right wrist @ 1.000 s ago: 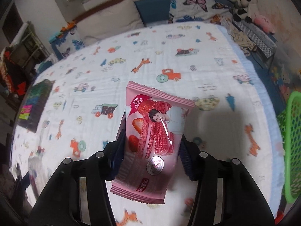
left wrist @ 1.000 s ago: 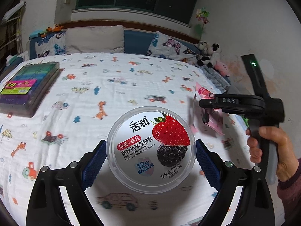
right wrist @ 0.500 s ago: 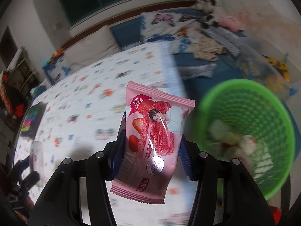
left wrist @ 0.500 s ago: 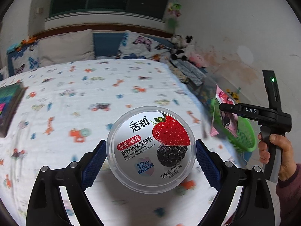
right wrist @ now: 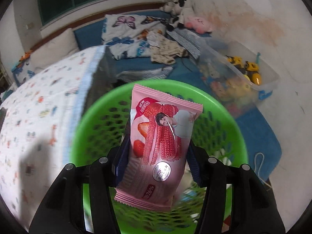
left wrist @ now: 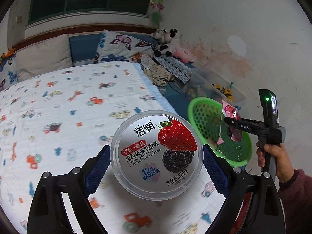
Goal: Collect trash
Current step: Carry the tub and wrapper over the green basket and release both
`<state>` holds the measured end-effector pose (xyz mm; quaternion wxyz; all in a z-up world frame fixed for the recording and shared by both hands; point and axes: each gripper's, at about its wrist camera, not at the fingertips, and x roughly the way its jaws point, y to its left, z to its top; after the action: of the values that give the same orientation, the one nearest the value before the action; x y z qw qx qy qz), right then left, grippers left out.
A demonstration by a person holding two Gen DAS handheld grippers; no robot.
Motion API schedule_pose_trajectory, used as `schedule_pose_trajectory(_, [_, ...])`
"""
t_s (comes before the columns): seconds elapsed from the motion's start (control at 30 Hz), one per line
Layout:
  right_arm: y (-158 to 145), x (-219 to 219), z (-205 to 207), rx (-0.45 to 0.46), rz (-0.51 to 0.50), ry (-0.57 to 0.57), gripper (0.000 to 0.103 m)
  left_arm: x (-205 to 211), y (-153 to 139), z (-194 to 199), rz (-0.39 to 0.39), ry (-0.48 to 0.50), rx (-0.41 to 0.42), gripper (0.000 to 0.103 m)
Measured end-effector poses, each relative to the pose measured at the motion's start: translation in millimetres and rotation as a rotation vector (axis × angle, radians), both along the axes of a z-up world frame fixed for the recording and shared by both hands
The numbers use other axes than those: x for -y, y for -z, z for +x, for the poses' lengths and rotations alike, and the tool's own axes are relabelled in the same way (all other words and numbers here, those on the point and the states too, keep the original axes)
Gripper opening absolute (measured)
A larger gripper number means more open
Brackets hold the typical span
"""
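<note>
A home bedroom, probably a child's: bed point(left wrist: 58, 107), pillows point(left wrist: 124, 46), plush toys point(left wrist: 167, 41).

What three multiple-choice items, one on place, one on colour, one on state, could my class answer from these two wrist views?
1. Where is the pink snack wrapper?
A. flat on the bed
B. over the basket
C. on the floor

2. What colour is the basket?
A. blue
B. white
C. green

3. How does the left gripper stand?
A. shut on the yogurt tub
B. open, empty
C. out of view

Key: B, since the right gripper holds the wrapper with the basket's rim around it; C, since its mesh wall is bright green; A, since both blue fingers press the tub's sides.
</note>
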<state>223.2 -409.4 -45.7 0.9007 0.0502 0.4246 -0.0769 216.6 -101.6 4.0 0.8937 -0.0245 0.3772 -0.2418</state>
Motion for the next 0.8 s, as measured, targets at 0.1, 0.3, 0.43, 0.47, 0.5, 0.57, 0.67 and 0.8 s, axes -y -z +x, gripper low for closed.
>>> schedule_pose_trajectory(0.1, [7.9,14.8,3.0,-0.004,-0.017,0.009,0.059,21.6,2.0,6.9,0.008,0.024,-0.007,0.089])
schedule_pose_trajectory(0.3, [17.9,31.0,5.2,0.002,-0.025,0.006,0.072,55.2,2.2,12.2,0.019,0.066,-0.008,0.089])
schedule_pose_trajectory(0.43, [19.9,37.6,3.2,0.013,-0.023,0.007,0.075,76.9,3.0,14.9,0.028,0.089,-0.011,0.089])
schedule_pose_trajectory(0.47, [19.7,38.7,2.7,0.015,-0.016,0.005,0.075,80.9,3.1,15.8,0.031,0.095,-0.012,0.089])
schedule_pose_trajectory(0.5, [19.4,39.9,1.4,0.018,-0.013,0.004,0.075,85.7,3.1,16.8,0.035,0.101,-0.010,0.089])
schedule_pose_trajectory(0.57, [17.0,43.6,-4.0,0.032,-0.008,0.003,0.075,97.6,3.2,19.2,0.042,0.119,-0.005,0.089])
schedule_pose_trajectory(0.67, [9.2,47.6,-15.9,0.060,0.015,0.002,0.075,114.9,4.9,22.2,0.053,0.143,-0.010,0.089])
schedule_pose_trajectory(0.8, [-2.3,51.5,-33.5,0.098,0.034,-0.001,0.077,141.1,10.2,27.7,0.076,0.178,-0.020,0.089])
